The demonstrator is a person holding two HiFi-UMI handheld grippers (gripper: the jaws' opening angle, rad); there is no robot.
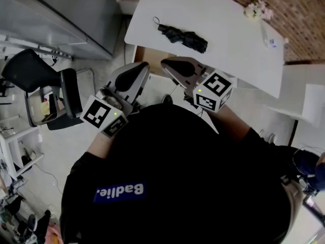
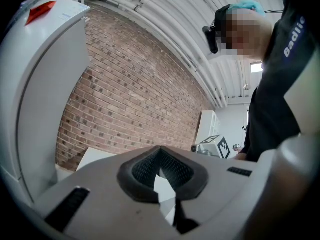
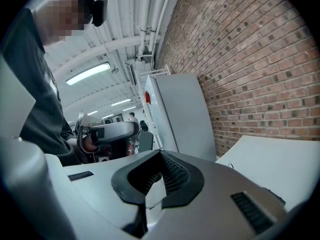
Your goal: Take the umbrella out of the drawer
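A folded black umbrella (image 1: 184,36) is seen lying flat on a white table (image 1: 228,60), its wrist strap trailing from its left end. Nothing touches it, and it is well apart from both grippers. Since it rests on the table top and not inside anything, the removal is judged to be essentially finished. A brown wooden patch (image 1: 146,56) is visible just below the table's near edge; it may be the open drawer, but this cannot be told for sure.

Nearer the person, the left gripper (image 1: 143,68) and the right gripper (image 1: 165,64) are held side by side close to the chest, pointed roughly toward the table. In each gripper view the ribbed pads are seen pressed together with nothing between them, so both are judged empty, probably drawn back because the umbrella has been set down.

Farther out, a small bunch of pale flowers (image 1: 256,9) is seen at the table's far corner, a grey cabinet (image 1: 66,14) to the left, and a black office chair (image 1: 35,78) on the floor.
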